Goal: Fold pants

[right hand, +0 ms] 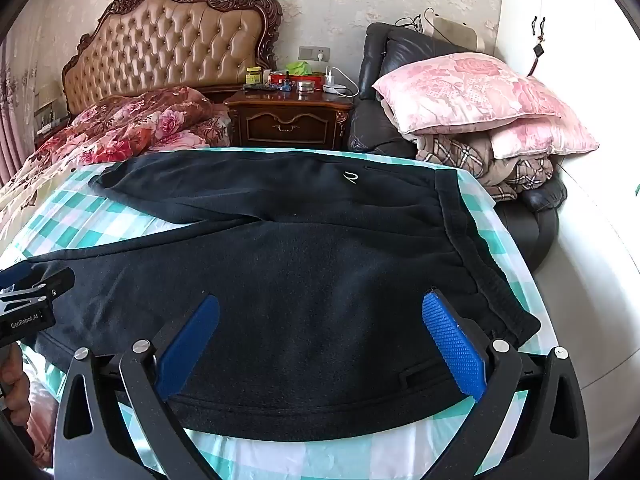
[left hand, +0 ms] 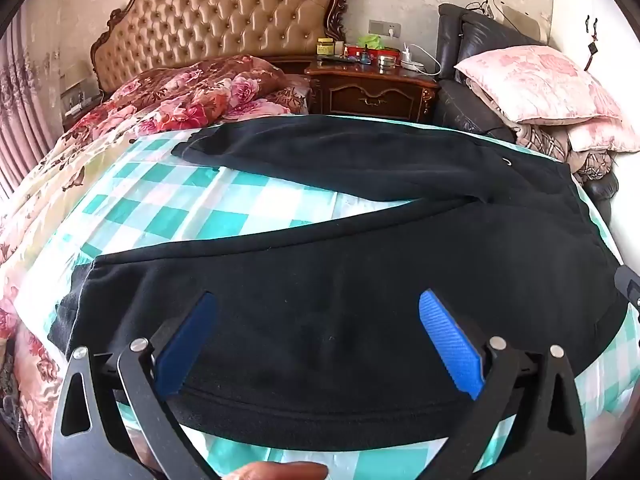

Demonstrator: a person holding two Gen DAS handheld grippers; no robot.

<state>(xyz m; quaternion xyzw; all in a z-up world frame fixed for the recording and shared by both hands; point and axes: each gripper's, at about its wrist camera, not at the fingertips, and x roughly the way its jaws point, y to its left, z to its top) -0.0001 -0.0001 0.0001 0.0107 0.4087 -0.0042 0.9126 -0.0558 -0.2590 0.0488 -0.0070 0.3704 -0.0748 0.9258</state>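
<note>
Black fleece pants (left hand: 360,264) lie spread flat on a teal-and-white checked sheet (left hand: 192,204), legs running left, waistband at the right. In the right wrist view the pants (right hand: 312,264) show a small white logo and the ribbed waistband (right hand: 476,256). My left gripper (left hand: 316,340) hovers over the near leg, open, blue pads wide apart with nothing between them. My right gripper (right hand: 320,344) stands open above the hip area near the waistband, its pads apart and gripping nothing. The left gripper's body (right hand: 28,300) shows at that view's left edge.
A floral quilt (left hand: 168,96) is bunched at the bed's head under a tufted headboard (left hand: 224,20). A wooden nightstand (right hand: 288,124) with small items stands behind. A dark leather chair (right hand: 384,80) holds pink pillows (right hand: 472,96) and a plaid blanket at right.
</note>
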